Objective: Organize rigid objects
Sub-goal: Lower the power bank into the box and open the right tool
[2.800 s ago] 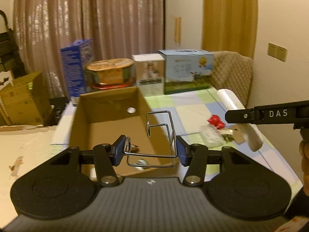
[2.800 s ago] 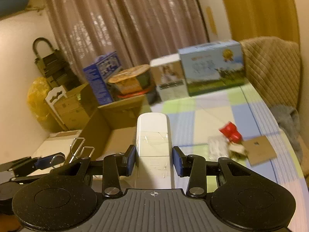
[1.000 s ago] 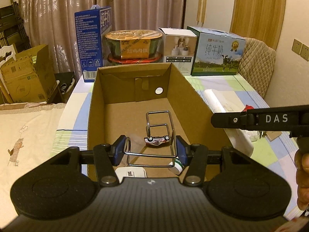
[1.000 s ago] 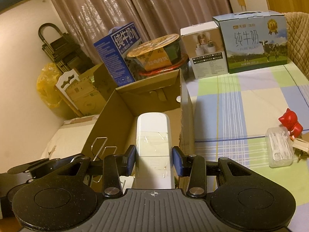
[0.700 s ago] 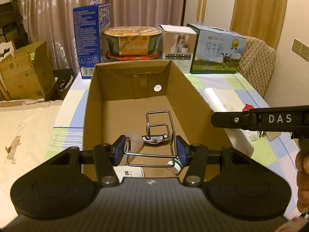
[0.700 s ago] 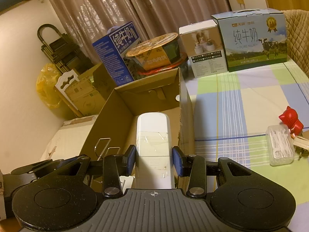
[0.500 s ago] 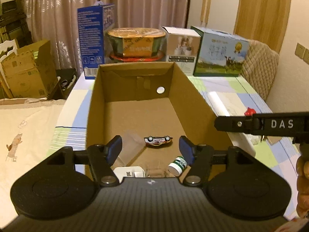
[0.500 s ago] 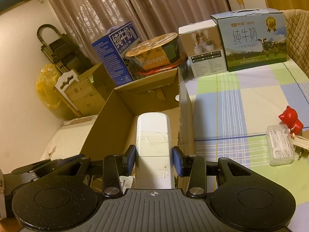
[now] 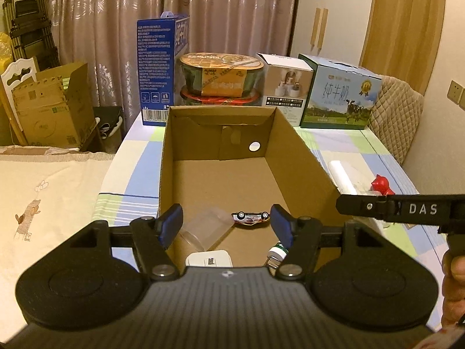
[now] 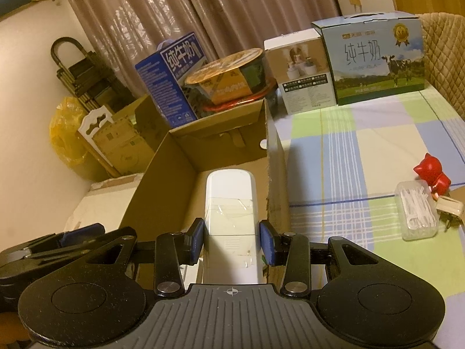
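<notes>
Gone from between the left gripper's (image 9: 226, 222) blue pads is the bent wire rack it carried a second ago; the jaws now stand parted and empty above the open brown cardboard box (image 9: 302, 157), and the rack is no longer in view. Below them on the box floor lie a small toy car (image 9: 250, 217), a clear plastic cup on its side (image 9: 203, 226), a white plug adapter (image 9: 209, 259) and a small green-capped bottle (image 9: 277, 251).

The right gripper (image 10: 231, 242) is clamped on a long white plastic remote-like case (image 10: 230, 203), held near its rear end, its front reaching over the box. It looks light, stiff and smooth, probably slippery, so a mid-body grip on the flat sides seems safest.

Still out on the checked tablecloth (image 10: 363, 157) sit a red figurine (image 10: 431, 176) and a clear box of white picks (image 10: 417, 210). Cartons and a noodle bowl line the table's far edge before beige curtains.
</notes>
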`<state>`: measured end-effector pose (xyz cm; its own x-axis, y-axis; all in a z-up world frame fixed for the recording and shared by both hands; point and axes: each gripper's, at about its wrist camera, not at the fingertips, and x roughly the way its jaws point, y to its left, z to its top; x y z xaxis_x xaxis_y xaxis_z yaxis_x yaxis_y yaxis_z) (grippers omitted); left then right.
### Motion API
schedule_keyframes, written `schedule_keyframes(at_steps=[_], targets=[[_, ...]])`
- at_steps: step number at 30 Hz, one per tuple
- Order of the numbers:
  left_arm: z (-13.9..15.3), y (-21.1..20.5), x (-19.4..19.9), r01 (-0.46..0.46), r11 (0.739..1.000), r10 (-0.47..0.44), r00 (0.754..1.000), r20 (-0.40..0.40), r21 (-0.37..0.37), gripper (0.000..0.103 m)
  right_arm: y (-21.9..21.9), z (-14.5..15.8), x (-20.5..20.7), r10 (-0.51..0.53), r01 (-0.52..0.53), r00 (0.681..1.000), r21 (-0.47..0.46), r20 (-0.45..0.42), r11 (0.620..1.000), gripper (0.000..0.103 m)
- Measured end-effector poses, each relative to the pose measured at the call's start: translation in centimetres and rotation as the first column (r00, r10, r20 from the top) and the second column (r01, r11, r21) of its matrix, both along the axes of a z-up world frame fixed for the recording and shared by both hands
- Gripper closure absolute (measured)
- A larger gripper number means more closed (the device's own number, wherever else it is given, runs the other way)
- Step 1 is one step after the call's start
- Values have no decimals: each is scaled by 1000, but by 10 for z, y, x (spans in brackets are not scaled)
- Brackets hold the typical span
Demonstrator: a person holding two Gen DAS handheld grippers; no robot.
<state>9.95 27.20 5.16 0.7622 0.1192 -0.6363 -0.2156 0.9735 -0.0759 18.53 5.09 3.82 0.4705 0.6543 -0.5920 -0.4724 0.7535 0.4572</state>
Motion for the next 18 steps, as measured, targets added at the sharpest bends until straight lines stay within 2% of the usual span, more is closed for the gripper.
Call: schedule_keyframes(at_steps=[18], targets=[[2, 4, -2, 3, 1000, -3, 1000, 13, -21, 37, 12, -3, 0, 12, -12, 1000, -45, 13, 999, 65]])
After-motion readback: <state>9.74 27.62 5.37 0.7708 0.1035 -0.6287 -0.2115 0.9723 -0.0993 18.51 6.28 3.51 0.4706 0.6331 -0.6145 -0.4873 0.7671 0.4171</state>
